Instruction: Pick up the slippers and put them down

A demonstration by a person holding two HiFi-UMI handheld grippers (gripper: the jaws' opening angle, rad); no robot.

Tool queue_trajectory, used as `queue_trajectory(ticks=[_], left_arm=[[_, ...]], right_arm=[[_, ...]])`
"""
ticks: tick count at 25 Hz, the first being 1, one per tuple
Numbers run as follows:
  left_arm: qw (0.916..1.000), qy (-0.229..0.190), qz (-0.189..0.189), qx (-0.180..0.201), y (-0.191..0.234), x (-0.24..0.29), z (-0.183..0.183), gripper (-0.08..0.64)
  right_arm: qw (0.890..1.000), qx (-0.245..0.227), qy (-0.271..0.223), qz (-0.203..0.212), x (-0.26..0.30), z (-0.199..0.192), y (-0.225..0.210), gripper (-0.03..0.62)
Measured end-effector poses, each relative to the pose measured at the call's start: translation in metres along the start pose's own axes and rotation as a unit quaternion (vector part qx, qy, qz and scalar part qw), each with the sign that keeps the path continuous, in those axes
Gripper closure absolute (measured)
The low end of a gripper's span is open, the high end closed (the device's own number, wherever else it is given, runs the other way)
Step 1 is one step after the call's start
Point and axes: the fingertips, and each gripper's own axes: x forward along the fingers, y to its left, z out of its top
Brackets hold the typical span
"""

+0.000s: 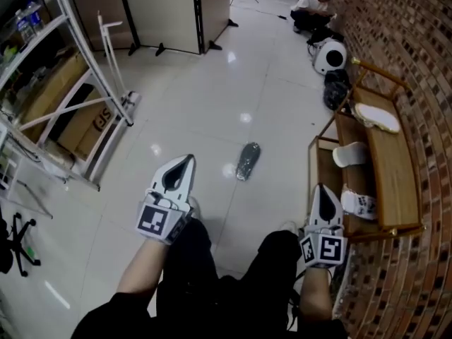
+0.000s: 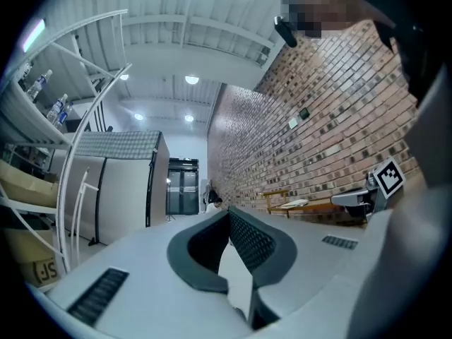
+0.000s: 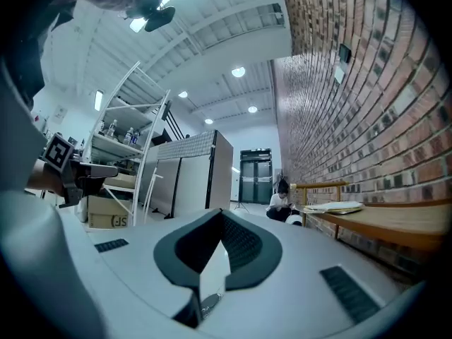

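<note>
**Ahead on the tiles, one grey slipper [image 1: 248, 161]; both claws shut and empty**

Underfoot is a glossy white tiled floor [image 1: 212, 97] that runs back to tall partition panels [image 1: 159, 13]. A brick wall [image 1: 417, 62] bounds the person's right side. A low wooden rack [image 1: 395, 168] stands against that wall. A white slipper [image 1: 378, 117] lies on its top board and a second white slipper [image 1: 351, 154] on the shelf below. On the other side stands white metal shelving [image 1: 78, 83] with cardboard boxes [image 1: 85, 129] in it. At the far end a person [image 1: 311, 6] sits on the floor.

A third pale item [image 1: 359, 203] on the rack's lower shelf carries dark print, and I cannot tell what it is. The rack's near end is partly covered by the right gripper [image 1: 321, 187]. The shelving is cut off at the frame edge.

The left gripper [image 1: 189, 159] has its jaw tips pressed together with nothing between them, and the right gripper's own view shows the same. The grey slipper lies flat on the floor beyond both tips, between the two grippers and apart from each. The rack with the white slippers is just beside the right gripper.
</note>
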Motion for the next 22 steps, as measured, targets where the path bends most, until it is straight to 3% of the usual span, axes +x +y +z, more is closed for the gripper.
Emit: queue_trajectory(ticks=[8, 15, 22], left_arm=[[0.9996, 0.011, 0.016, -0.021, 0.043, 0.057, -0.031, 0.557], [0.9993, 0.004, -0.025, -0.028, 0.043, 0.127, -0.032, 0.558], [0.9957, -0.007, -0.084, -0.039, 0.017, 0.194, -0.022, 0.558]], right_arm=[[1.0, -0.001, 0.019, 0.004, 0.062, -0.021, -0.002, 0.583], [0.999, -0.01, 0.005, -0.042, 0.093, -0.003, -0.044, 0.583], [0.996, -0.017, -0.01, -0.084, 0.101, 0.023, -0.085, 0.583]])
